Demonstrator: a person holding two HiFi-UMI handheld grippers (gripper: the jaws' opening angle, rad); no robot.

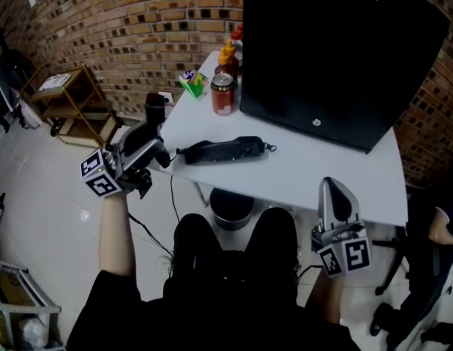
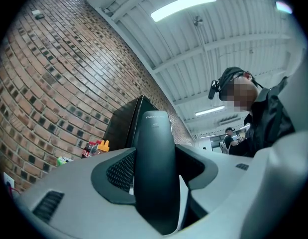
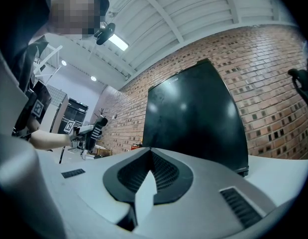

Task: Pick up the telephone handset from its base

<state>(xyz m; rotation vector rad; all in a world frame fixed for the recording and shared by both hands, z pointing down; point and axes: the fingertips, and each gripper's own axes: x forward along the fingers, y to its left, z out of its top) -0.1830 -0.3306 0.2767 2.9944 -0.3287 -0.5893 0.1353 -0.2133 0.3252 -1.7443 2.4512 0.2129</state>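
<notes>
Grippers, two. Left gripper (image 1: 149, 148) is clenching one dark telephone handset (image 2: 154, 148) between its fingers. The handset is standing up out of the jaws, off the left edge of the table (image 1: 321, 174) and clear of its base (image 1: 230, 150), and its lower end is hiding behind the jaws. Right gripper (image 1: 336, 196) is sitting pinched together on nothing, at the table's near edge.
Base, one, black, is lying flat on the white table; its cord is trailing off the edge and getting lost beneath.
Can (image 1: 222, 93), one, red, is standing behind the base.
Bottles, two, are standing beyond the can: a yellow-capped bottle (image 1: 227, 58) and a red bottle (image 1: 237, 34), partly hidden by one black box (image 1: 336, 50).
Packet (image 1: 192, 83), one, green, is lying left of the can.
Bin (image 1: 231, 207), one, is showing only in part under the table.
</notes>
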